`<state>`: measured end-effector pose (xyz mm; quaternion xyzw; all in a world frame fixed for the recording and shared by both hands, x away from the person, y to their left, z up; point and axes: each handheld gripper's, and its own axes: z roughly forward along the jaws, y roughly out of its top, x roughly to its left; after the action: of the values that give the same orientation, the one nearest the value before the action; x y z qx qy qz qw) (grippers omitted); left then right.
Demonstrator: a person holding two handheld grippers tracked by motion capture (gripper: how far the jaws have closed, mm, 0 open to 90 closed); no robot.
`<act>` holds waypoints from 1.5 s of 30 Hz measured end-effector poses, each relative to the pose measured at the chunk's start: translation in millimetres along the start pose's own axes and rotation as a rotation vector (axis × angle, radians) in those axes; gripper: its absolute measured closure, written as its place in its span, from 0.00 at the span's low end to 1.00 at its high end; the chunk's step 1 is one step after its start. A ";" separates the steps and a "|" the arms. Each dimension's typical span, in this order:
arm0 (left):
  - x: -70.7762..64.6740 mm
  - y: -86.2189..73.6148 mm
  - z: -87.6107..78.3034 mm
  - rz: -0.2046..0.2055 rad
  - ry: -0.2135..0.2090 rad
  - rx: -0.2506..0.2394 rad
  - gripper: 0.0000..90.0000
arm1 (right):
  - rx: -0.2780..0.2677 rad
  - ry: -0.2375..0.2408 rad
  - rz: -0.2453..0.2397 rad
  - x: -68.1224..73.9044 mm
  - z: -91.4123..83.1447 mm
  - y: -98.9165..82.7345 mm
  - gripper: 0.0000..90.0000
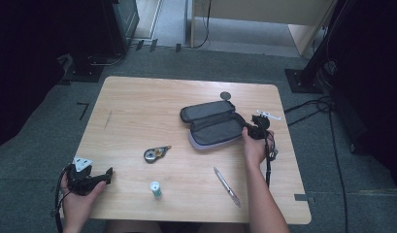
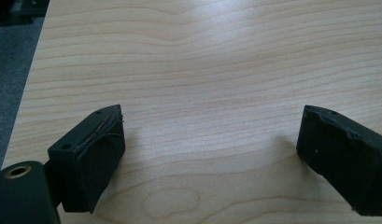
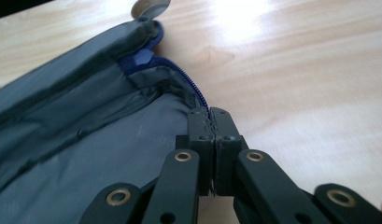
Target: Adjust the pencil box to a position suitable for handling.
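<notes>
Near, at lower left of the high view, we see the left gripper [image 1: 107, 173], jaws wide, nothing between, over bare table [image 1: 138, 107]. Right of centre, the right gripper [image 1: 248, 129] pinches its jaws tight on the zipper edge [image 3: 201, 103] of the open grey pencil case [image 1: 210, 124].
</notes>
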<state>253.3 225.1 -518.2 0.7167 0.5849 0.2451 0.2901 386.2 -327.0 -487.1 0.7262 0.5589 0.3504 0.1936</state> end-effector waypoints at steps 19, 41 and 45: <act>-0.1 -0.1 0.1 0.000 0.000 -0.001 0.09 | 0.108 0.053 -0.371 21.0 -5.1 27.8 0.65; -0.1 -0.1 0.1 0.002 -0.002 -0.001 0.09 | 0.212 0.136 -0.100 11.6 19.9 8.7 0.98; -0.2 -0.1 0.2 0.001 -0.002 -0.001 0.09 | 0.174 0.149 -0.075 23.5 17.3 9.4 0.98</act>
<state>253.4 225.0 -518.4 0.7173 0.5838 0.2448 0.2911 408.2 -305.6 -485.7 0.6907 0.6269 0.3461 0.1008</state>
